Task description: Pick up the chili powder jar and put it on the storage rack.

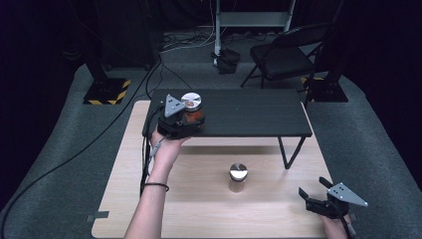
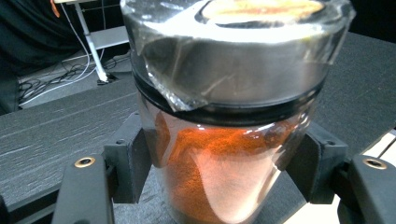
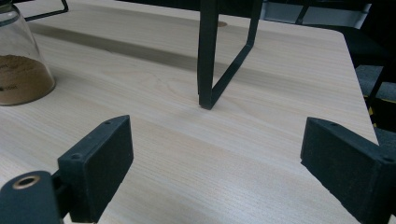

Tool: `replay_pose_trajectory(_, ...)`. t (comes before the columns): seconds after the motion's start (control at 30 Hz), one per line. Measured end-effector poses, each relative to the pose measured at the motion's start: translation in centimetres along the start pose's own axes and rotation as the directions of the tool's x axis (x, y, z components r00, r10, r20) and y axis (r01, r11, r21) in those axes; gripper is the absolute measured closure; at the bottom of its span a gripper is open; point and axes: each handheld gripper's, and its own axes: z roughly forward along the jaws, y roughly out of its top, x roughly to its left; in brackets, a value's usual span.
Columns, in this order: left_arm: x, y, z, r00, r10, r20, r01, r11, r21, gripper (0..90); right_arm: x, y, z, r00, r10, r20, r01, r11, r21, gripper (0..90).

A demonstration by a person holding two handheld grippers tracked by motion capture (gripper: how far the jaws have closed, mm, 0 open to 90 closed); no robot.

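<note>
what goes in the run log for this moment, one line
left claw: shut on red spice jar | jar: over black shelf | right claw: open, idle | brown spice jar: on table

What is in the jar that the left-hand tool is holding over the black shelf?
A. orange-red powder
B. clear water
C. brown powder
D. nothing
A: the left gripper has its fingers pressed on a spice jar holding orange-red powder.
</note>
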Motion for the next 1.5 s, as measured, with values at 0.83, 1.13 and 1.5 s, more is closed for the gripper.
replay_pose_trajectory(0.83,0.8,-1.8,-3.1,0.998,0.061,0.018,-0.061,0.998,0.017,16.4,0.1,0.0,0.0,1.0,-0.005,0.004,0.005,1.0,-0.002,8.4)
replay_pose_trajectory(1.13,1.3,-4.6,-5.5,0.9965,0.075,0.035,-0.075,0.9971,-0.014,16.3,0.1,0.0,0.0,1.0,-0.007,0.005,0.007,1.0,-0.001,8.4)
replay_pose_trajectory(1.5,1.9,-9.9,-7.6,0.998,0.063,0.0,-0.063,0.998,0.001,14.9,0.3,0.0,-0.1,0.9999,-0.007,0.008,0.007,1.0,0.001,8.4)
